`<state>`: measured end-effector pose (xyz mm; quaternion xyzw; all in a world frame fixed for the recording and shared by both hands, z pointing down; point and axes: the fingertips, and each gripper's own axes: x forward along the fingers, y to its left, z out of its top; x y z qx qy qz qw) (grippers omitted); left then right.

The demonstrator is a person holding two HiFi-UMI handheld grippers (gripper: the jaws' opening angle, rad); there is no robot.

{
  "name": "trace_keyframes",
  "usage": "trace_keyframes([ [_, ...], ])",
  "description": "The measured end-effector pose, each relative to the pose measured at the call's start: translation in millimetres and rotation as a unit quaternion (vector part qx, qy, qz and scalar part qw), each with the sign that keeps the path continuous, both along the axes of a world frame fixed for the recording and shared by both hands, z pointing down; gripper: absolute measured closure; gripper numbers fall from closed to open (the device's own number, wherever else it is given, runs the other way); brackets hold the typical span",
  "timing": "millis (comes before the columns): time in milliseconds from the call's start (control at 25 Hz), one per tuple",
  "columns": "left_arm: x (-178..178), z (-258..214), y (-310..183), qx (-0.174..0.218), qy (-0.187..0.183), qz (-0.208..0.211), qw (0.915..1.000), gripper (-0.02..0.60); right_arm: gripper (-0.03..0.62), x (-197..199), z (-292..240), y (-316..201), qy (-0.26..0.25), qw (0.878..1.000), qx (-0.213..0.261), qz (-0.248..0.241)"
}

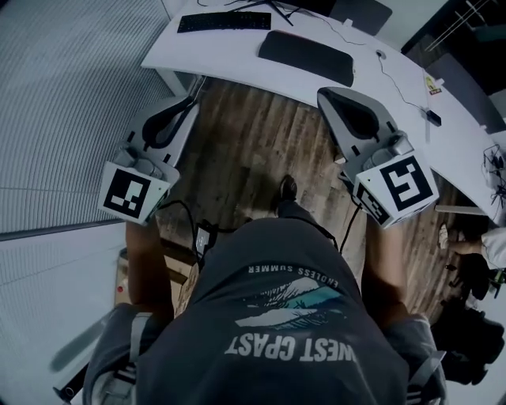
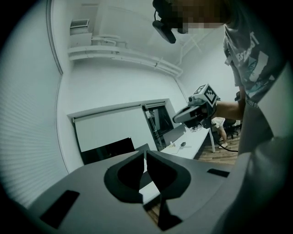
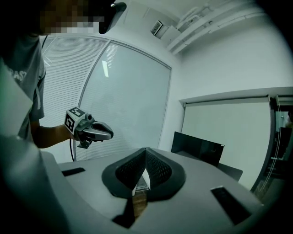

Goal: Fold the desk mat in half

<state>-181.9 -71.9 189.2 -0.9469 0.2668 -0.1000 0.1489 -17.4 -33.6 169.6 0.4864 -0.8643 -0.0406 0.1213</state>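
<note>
Matt plastic, grainy wood, smooth desk
You are holding a left gripper point(image 1: 190, 103) and a right gripper point(image 1: 330, 95) in smooth matt grey plastic, the right one's dark pads point(image 3: 158, 170) showing a fine ribbed grain. At twelve o'clock the desk mat point(image 1: 307, 57) is lying dull and dark on the smooth white desk point(image 1: 229, 49), grainy wooden floor planks point(image 1: 245, 150) are running below it, and your T-shirt point(image 1: 277, 332) is hanging as soft printed cloth.

Two grippers shown: left gripper point(image 1: 192, 101) and right gripper point(image 1: 322, 92). One desk point(image 1: 237, 51) bears one keyboard point(image 1: 224, 21) and one desk mat point(image 1: 306, 57).
</note>
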Motion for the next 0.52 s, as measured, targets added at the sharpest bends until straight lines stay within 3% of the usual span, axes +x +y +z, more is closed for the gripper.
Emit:
trace_keyframes([
  [520,8.2,25.3,0.5,-0.034,-0.007,0.019,0.9992,0.549,0.569,17.0,13.1,4.8,-0.005,0.999,-0.014,0.034],
])
